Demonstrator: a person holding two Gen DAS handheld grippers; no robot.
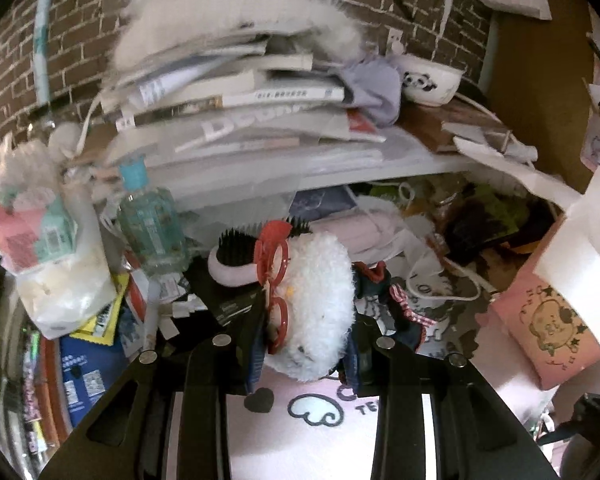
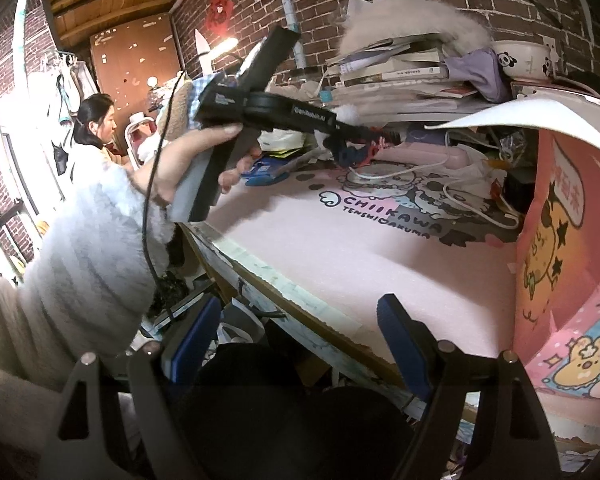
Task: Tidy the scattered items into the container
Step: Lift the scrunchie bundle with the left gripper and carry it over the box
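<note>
At the far left of the left wrist view a clear bag [image 1: 66, 280] of soft stuffing and a teal-capped bottle [image 1: 150, 224] stand among papers and packets, none of it gathered. A black-bristled brush [image 1: 236, 256] lies just behind the plush toy [image 1: 320, 304], and farther right a white cable [image 1: 444, 280] trails over the pink mat [image 1: 300, 440] toward a pink printed bag [image 1: 548, 320]. Which of these is the container I cannot tell (the pink bag is a fair guess). By my reading the tidying has barely begun: one item is in hand, and the back of the surface [image 2: 284, 292] holds a dense clutter.

The left tongs [image 1: 304, 344] are closed most of the way on the plush toy, a fluffy white figure with red glasses and dark blue clothing. Its body fills the gap between the two fingers, its head pointing away from the camera. From the right wrist view it hangs at the tips of the left tongs, over the far part of the mat.

The right tongs [image 2: 300, 344] stand wide open with nothing between their blue pads [image 2: 404, 344], held low over the near edge of the surface, well apart from the toy.
</note>
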